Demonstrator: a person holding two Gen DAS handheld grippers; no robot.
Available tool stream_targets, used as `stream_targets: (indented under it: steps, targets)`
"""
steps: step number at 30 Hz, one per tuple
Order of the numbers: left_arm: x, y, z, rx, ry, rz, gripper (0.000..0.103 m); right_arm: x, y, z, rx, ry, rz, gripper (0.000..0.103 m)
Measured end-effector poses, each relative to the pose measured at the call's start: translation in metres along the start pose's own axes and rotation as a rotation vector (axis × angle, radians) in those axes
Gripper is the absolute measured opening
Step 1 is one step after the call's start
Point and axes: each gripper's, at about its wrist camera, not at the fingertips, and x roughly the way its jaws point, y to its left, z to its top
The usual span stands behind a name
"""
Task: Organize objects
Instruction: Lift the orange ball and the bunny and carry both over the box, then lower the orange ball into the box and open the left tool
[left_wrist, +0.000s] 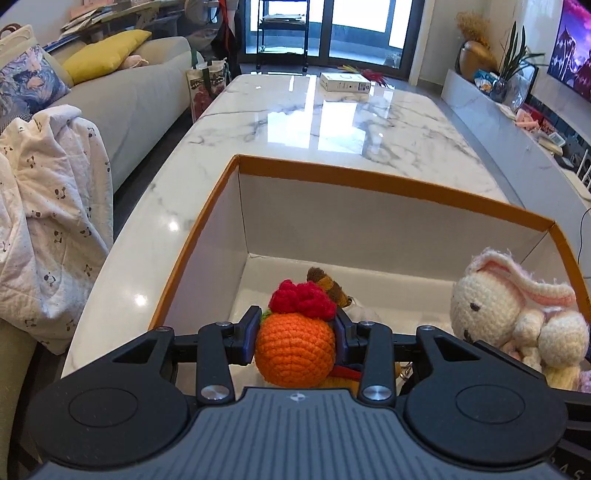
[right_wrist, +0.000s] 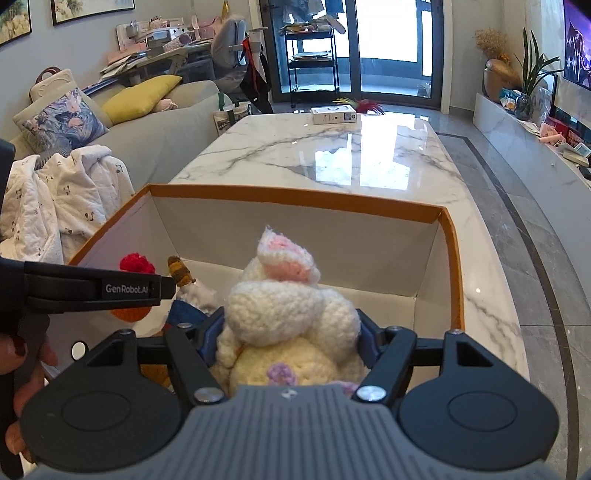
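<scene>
- Hovering over the orange-rimmed box (left_wrist: 369, 181) on the marble counter (left_wrist: 295, 122), the left claw (left_wrist: 295, 332) clamps a crocheted orange ball (left_wrist: 293, 350) with a red tuft.
- The left wrist view shows the cream crocheted rabbit (left_wrist: 491, 314) from the front, face and drooping ear, at the box's right side.
- The right wrist view shows the rabbit (right_wrist: 284, 314) from behind, sitting between the right claw (right_wrist: 291, 332) pads, the jaws moderately apart; whether the pads press it I cannot tell.
- Only this view shows a hand (right_wrist: 22, 365) on the left claw's handle.
- A brown-striped toy (right_wrist: 180, 271) lies inside the box.
</scene>
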Motion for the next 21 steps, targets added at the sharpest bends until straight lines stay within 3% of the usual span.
stream_targets:
  steps: [9, 16, 19, 21]
  targets:
    - [0.005, -0.012, -0.002, 0.073, 0.069, 0.046, 0.045, 0.006, 0.004, 0.000, -0.019, 0.023, -0.039, 0.073]
    - [0.005, -0.015, -0.003, 0.093, 0.074, 0.062, 0.046, 0.005, 0.006, -0.001, -0.040, 0.045, -0.055, 0.075]
    - [0.005, -0.017, -0.003, 0.109, 0.066, 0.070, 0.049, 0.006, 0.008, -0.003, -0.058, 0.046, -0.071, 0.078]
    - [0.004, -0.019, -0.004, 0.117, 0.063, 0.081, 0.058, 0.007, 0.011, -0.005, -0.073, 0.045, -0.075, 0.080]
